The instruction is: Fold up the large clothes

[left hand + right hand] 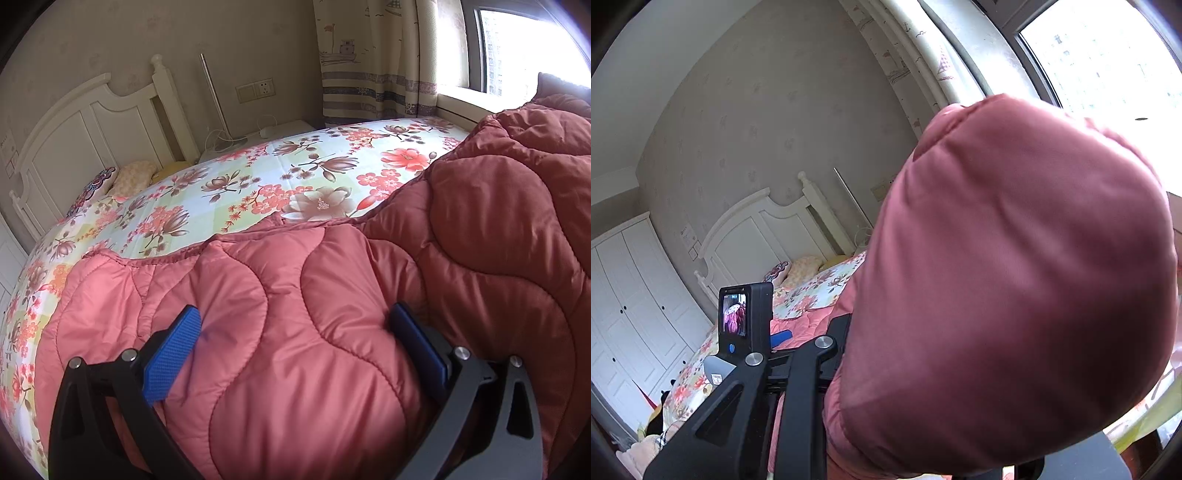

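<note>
Left tool (295, 354) wide, straddling near edge of pink padded coat (332, 295) spread on bed (258, 166). Right tool (834, 354) pinching lifted coat bit, fingers hidden. My tip: squeeze left first, lift both evenly, fold toward far side.

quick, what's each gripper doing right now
Left gripper: open, its blue fingers straddle a puffy fold of the pink quilted coat.
Right gripper: fingertips hidden by a lifted part of the coat; cannot tell.
</note>
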